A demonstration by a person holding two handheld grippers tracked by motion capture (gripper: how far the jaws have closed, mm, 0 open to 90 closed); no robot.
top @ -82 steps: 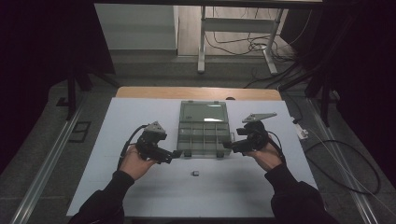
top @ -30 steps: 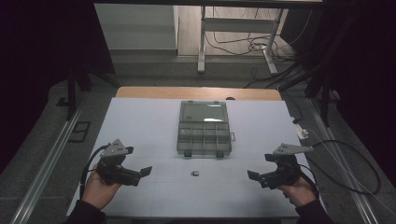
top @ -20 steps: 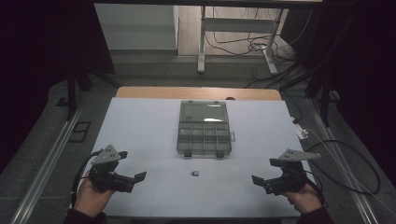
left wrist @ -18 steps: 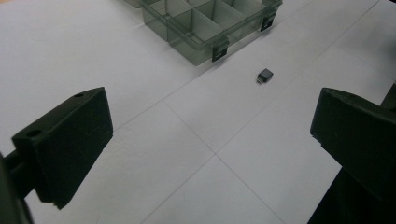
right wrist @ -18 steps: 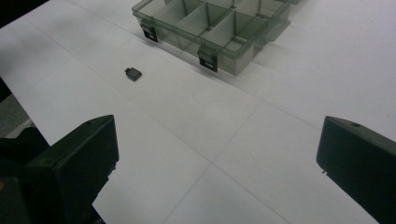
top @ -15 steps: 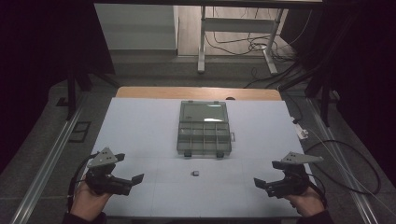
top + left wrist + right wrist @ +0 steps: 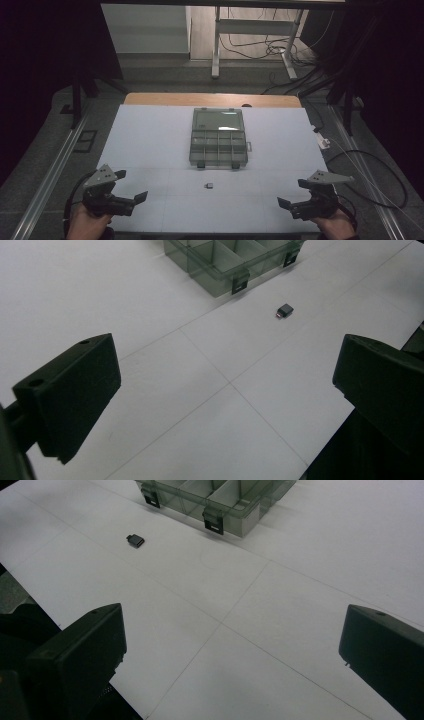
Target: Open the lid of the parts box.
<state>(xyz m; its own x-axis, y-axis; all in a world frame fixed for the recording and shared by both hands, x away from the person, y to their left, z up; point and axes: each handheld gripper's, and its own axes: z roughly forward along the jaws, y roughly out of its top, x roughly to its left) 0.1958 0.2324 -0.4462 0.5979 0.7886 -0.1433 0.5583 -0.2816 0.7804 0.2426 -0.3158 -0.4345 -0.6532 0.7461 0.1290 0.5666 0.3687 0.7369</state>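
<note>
Small dark piece [image 7: 209, 186] lies alone on the white table [image 7: 150, 135], just on the near side of the clear compartment box [image 7: 219, 137]. Left gripper [image 7: 131, 191] hangs well off to the box's near left, right gripper [image 7: 292, 194] to its near right, both with jaws spread wide, holding nothing.

White table [image 7: 150, 140] bears a compartment box [image 7: 218, 137] and small adapter [image 7: 209, 186]
</note>
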